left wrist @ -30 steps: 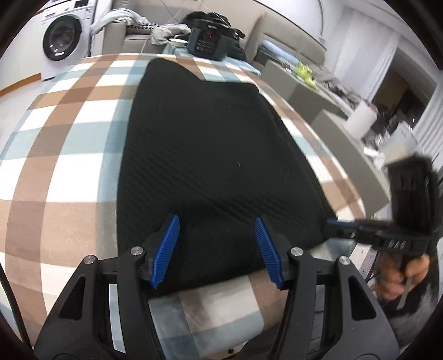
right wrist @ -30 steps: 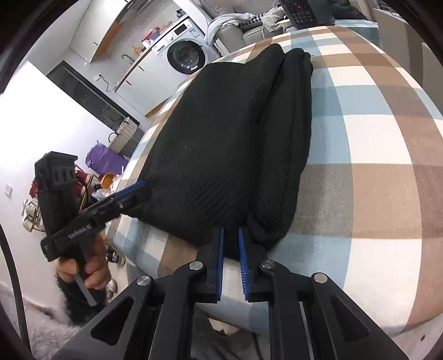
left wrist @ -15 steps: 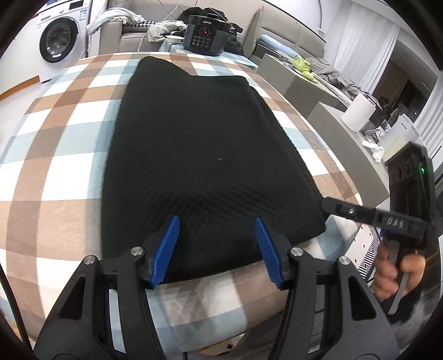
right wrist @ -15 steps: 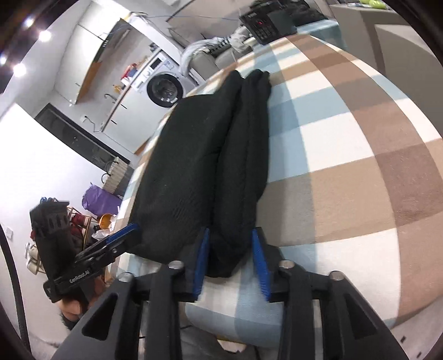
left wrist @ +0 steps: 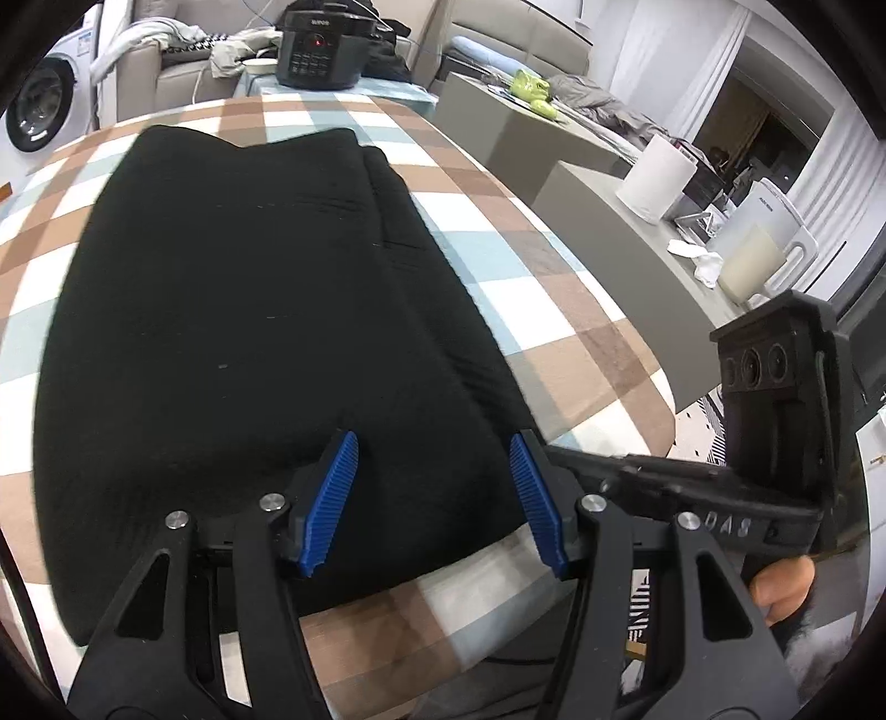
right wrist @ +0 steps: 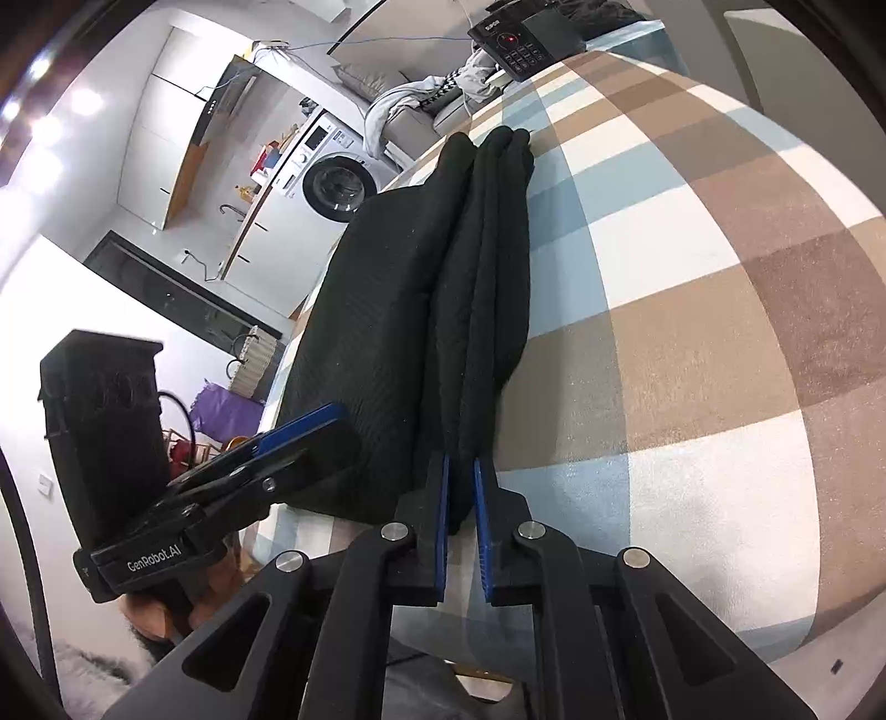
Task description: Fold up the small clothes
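1. Black knit garment (left wrist: 249, 332): lying on the checked tablecloth (left wrist: 554, 343), its near hem reaching the table edge closest to the person. Along its right side a doubled-over band (right wrist: 487, 288) is standing proud as a thick ridge.

2. Risk, judged: the ridge is bulky and the right gripper is pinching only its near end. If that end is being lifted or carried across, the far layers may be lagging, sliding apart or unrolling, leaving a crooked fold.

3. Risk, judged: the near hem is sitting at the table edge. A pull toward the person may be dragging the garment off the cloth.

4. Risk, judged: the two grippers are working close together at the garment's near right corner. The left one may be knocking the right one or snagging the fold.

5. Right gripper (right wrist: 459, 515): jaws nearly together, clamping the near end of the ridge, with black fabric showing between the blue pads (right wrist: 441, 526).

6. Left gripper (left wrist: 432, 498): jaws standing about half open over the garment's near hem, left of the ridge. Nothing is being gripped. Whether the pad tips are touching the fabric I cannot tell.

7. Background, beyond the garment's far end: a black multicooker (left wrist: 321, 50), a washing machine (left wrist: 39, 105).
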A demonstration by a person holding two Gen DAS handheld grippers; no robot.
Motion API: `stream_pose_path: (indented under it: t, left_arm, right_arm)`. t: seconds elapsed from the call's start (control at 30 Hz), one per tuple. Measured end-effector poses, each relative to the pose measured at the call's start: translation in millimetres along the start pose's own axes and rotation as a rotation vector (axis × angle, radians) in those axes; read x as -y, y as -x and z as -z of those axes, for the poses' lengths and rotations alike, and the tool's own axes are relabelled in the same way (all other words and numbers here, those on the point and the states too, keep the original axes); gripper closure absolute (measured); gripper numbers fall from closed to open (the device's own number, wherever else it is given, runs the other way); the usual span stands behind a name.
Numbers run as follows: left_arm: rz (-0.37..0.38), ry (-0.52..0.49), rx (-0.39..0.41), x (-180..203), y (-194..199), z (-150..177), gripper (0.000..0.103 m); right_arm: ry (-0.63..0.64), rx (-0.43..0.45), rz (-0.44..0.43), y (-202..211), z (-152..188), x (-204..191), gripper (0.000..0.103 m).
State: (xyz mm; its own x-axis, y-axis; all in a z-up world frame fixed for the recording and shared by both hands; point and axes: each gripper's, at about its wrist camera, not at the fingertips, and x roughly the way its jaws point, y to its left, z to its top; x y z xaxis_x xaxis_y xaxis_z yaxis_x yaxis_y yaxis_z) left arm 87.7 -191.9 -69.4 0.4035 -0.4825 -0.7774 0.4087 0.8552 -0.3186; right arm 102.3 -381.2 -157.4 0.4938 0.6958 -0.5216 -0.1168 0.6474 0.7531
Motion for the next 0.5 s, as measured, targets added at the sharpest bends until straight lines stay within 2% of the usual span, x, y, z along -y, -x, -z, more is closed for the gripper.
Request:
stream_pose_path:
  t: [0.17,0.3,0.33,0.37,0.43,0.47,0.5]
  left_arm:
    - [-0.054,0.026,-0.033,7.0,-16.1,-10.7,0.048]
    - [-0.107,0.010,-0.037,14.5,-23.7,-16.4,0.048]
    - [-0.122,0.004,-0.031,16.0,-25.2,-16.9,0.051]
    - [-0.144,-0.007,-0.021,16.6,-25.8,-16.7,0.063]
    - [-0.182,-0.026,-0.010,15.2,-26.2,-15.6,0.078]
    - [-0.180,-0.021,0.003,12.5,-23.7,-15.2,0.089]
    - [-0.159,-0.007,0.012,9.8,-21.3,-15.3,0.095]
  right_arm:
    - [-0.006,0.001,-0.031,-0.8,0.9,3.5,0.092]
    - [-0.004,0.008,-0.043,-1.4,4.0,3.7,0.091]
    - [0.002,0.009,-0.046,-1.7,4.3,3.1,0.091]
    - [0.007,0.015,-0.039,-1.0,5.0,2.3,0.091]
    - [0.012,0.028,-0.047,0.8,6.1,1.1,0.091]
    - [0.011,0.031,-0.047,1.1,6.2,0.8,0.092]
    - [0.010,0.032,-0.052,0.8,5.7,0.3,0.092]
